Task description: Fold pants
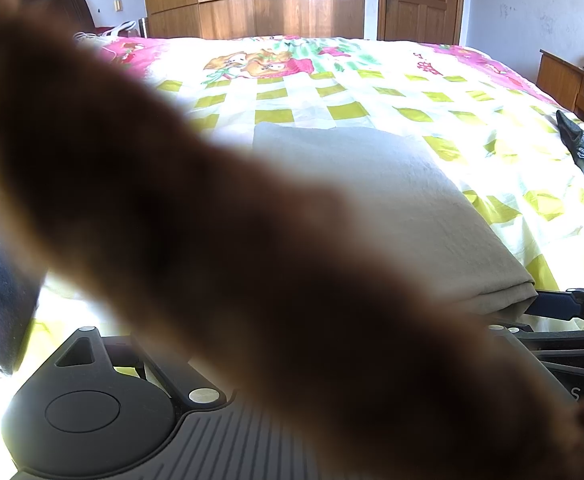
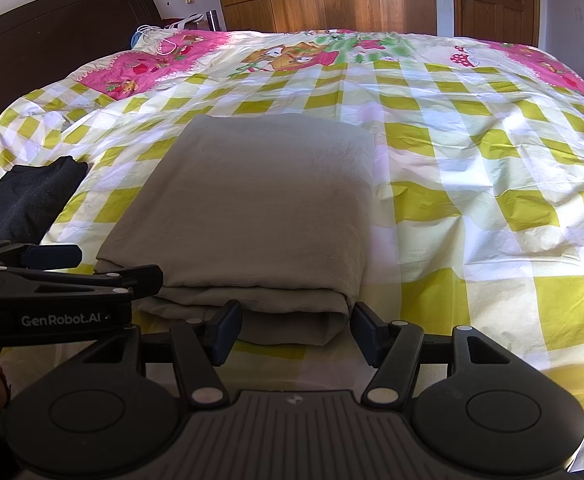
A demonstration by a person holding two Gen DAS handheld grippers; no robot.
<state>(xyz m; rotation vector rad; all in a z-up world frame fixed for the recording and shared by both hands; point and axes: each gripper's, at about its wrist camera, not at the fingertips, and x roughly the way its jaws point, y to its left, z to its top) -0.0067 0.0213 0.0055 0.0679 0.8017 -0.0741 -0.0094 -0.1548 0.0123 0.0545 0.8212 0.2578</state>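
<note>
Right claw [image 2: 296,330] gapes before folded pants [image 2: 260,208] on checked bedspread [image 2: 472,184].

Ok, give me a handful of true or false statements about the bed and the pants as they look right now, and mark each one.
1. The beige pants lie folded in a neat stack on the checked bedsheet. True.
2. The right gripper is clamped on the pants. False: its jaws stand open just short of the near folded edge.
3. A dark garment lies left of the pants in the right wrist view. True.
4. The left wrist view is unobstructed. False: a blurred finger covers much of the lens.
5. The wooden door at the back stands open. False: it is closed.
</note>
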